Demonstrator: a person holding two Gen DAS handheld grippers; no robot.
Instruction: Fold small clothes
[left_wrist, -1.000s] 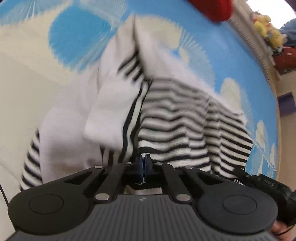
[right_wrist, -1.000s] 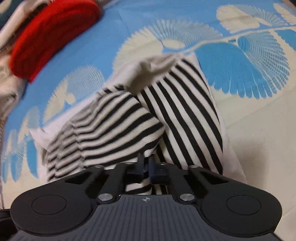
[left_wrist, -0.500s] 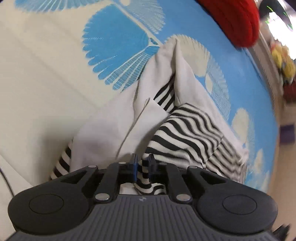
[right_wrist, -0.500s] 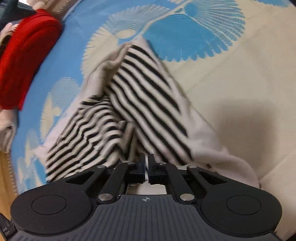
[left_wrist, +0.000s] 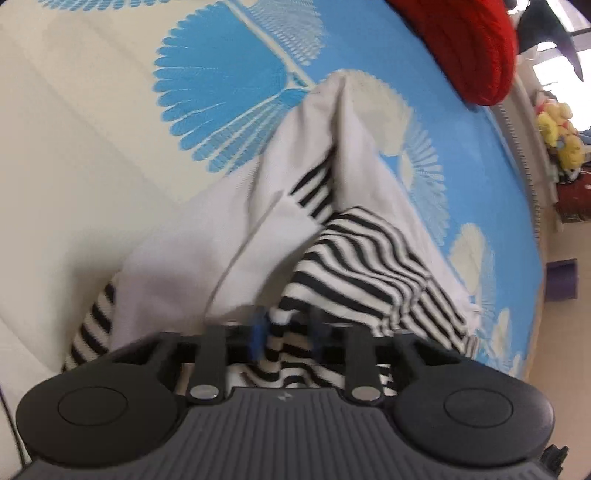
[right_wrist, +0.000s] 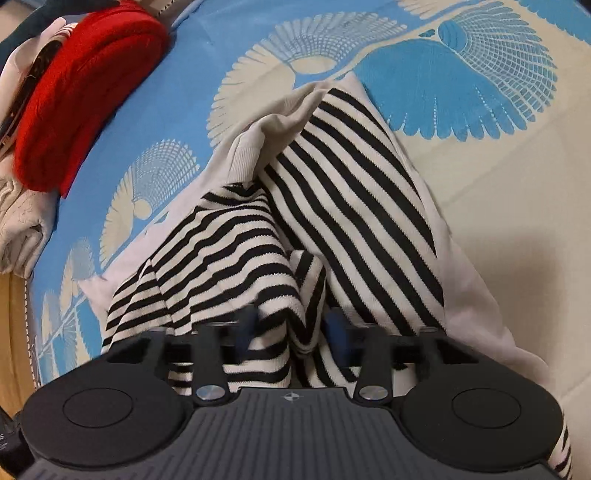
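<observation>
the black-and-white striped knit garment with plain white panels (right_wrist: 343, 206) lies bunched on a blue and cream bedspread printed with fan-shaped feathers (right_wrist: 461, 85), and everything here is placed from that garment. in the right wrist view a broad striped panel runs up its middle to a white ribbed edge at the far end, a looser striped flap is folded over the near left part, and a plain white panel trails off along the right side. in the left wrist view the same garment (left_wrist: 354, 254) shows white cloth on the left and a rumpled striped fold on the right, rising to a white peak at the far end.

the right gripper (right_wrist: 291, 332) sits over the near edge of the garment; its jaws are opening, and a pinched ridge of striped cloth stands between the blue pads (right_wrist: 337, 332) without being pressed by them, so the hold is released. the left gripper (left_wrist: 286, 332) is at the near edge too, its blue pads (left_wrist: 256, 330) visibly apart with a tuck of striped cloth lying loose in the gap; that hold also looks released, though the view is blurred there.

beyond the garment's far left corner in the right wrist view lies a red knitted item (right_wrist: 77, 92), resting against pale folded cloth (right_wrist: 22, 221). in the left wrist view the red knit (left_wrist: 469, 44) is beyond the garment's far right.
</observation>
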